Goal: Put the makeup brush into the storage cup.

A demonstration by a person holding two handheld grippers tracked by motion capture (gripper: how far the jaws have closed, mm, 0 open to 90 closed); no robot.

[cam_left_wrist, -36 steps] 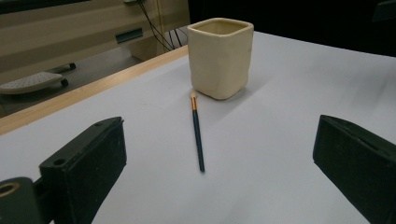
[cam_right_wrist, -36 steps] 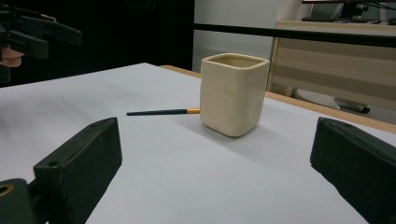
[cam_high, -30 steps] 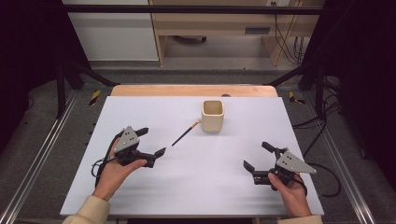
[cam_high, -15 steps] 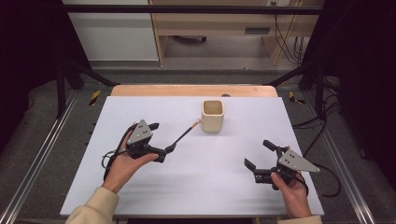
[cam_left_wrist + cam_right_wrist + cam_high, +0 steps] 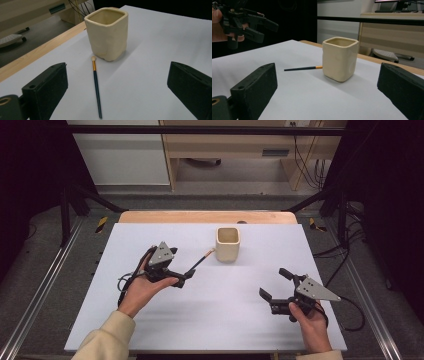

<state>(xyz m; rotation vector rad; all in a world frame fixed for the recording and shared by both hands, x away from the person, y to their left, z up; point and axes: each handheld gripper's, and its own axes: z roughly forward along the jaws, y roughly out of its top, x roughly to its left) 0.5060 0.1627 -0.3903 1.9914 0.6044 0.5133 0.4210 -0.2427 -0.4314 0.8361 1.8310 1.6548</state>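
A thin paintbrush (image 5: 96, 86) lies flat on the white tabletop (image 5: 210, 320), a little toward the far edge and slightly left of the middle. It has a dark handle, a gold metal band and a small pale tip. The tip points at the base of a cream cup (image 5: 228, 244) and ends just short of it; in the left gripper view a small gap shows between tip and cup. The cup is squarish with rounded corners, stands upright and is open at the top. It sits near the far edge of the tabletop, about midway between the left and right edges.

The left gripper (image 5: 186, 275) is held by a hand (image 5: 141, 287) just above the handle end of the paintbrush. Its two black jaws stand wide apart, one on each side of the handle in its own view, and they grip nothing. A grey three-cornered plate sits on top of it, and a black cable loops from it toward the left edge.

The right gripper (image 5: 274, 284) is held by the other hand (image 5: 311, 319) near the front right corner of the tabletop, well apart from the paintbrush and the cup. Its jaws are also spread wide and hold nothing. In its own view the cup stands between the jaws, farther off.

A strip of bare wood (image 5: 200, 217) runs along the far edge of the tabletop.
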